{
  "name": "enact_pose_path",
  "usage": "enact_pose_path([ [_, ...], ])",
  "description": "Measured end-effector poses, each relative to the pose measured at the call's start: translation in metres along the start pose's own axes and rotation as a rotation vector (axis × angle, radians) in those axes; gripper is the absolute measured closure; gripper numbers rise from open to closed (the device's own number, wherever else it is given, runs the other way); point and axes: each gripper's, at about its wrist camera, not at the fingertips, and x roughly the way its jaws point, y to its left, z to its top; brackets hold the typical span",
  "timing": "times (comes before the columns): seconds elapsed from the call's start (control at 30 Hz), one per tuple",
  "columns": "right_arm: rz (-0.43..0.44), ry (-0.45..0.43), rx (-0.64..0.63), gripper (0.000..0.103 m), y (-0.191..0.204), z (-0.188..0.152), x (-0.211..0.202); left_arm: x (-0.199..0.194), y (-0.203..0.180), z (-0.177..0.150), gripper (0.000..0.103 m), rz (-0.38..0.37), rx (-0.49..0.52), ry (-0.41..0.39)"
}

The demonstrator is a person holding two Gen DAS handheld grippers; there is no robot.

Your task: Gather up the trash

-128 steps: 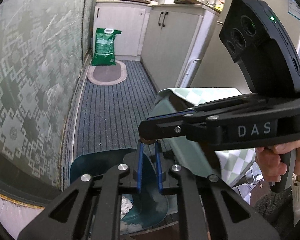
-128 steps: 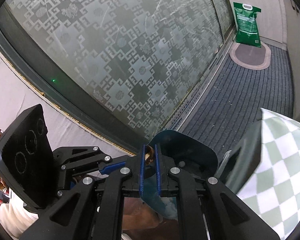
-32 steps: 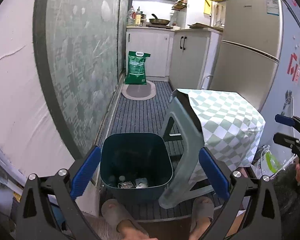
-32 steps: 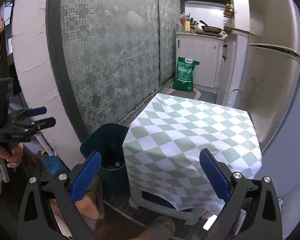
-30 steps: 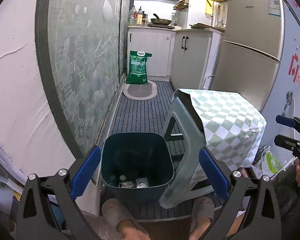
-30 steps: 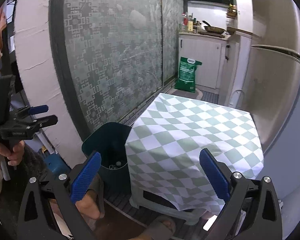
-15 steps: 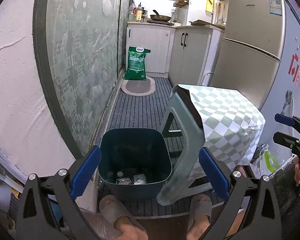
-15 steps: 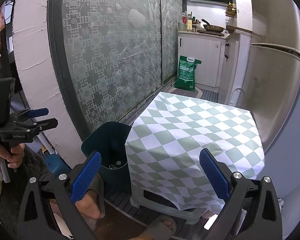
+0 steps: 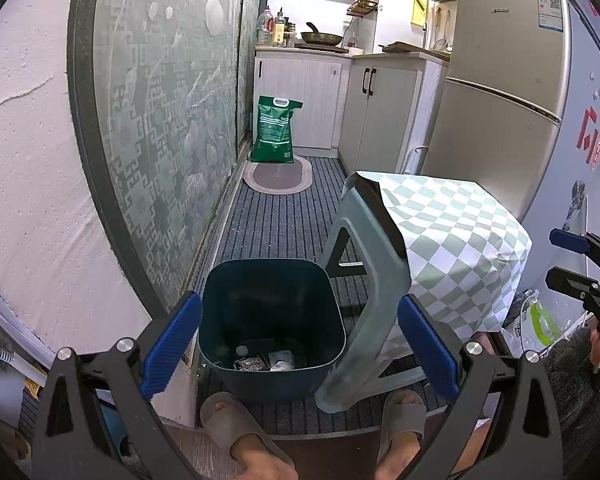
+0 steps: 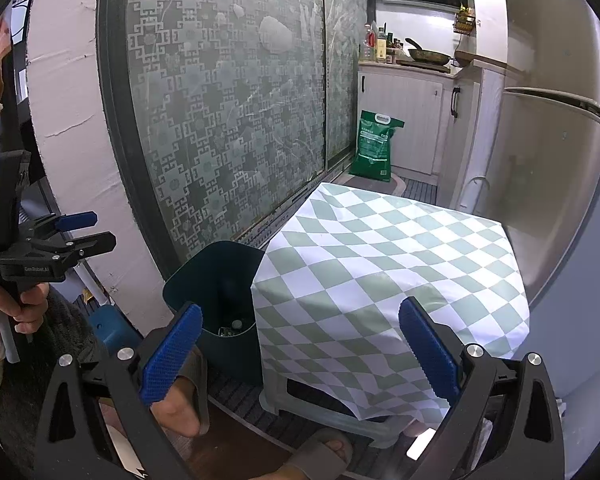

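Observation:
A dark teal trash bin stands on the striped floor mat, with several scraps of trash lying at its bottom. My left gripper hovers above the bin, wide open and empty. In the right wrist view the same bin sits left of a stool draped in a green-and-white checkered cloth. My right gripper is also wide open and empty, high over the stool's near edge. Each gripper shows in the other's view: the right gripper at far right, the left gripper at far left.
The grey plastic stool touches the bin's right side. A person's slippered feet stand just in front. A patterned glass door runs along the left, a fridge along the right. A green sack and oval mat lie further down the aisle.
Both grippers, shut low at the bin 4.3 s ago, have opened wide and lifted back. Over the last second the views shifted only slightly.

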Motion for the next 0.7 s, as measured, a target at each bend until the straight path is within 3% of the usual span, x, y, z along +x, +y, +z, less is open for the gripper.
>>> enact_pose_path([
  [0.7,-0.001,0.003,-0.002,0.004,-0.0005,-0.0005,0.0,0.0002,-0.0004,-0.0002,0.003,0.003,0.003,0.001],
])
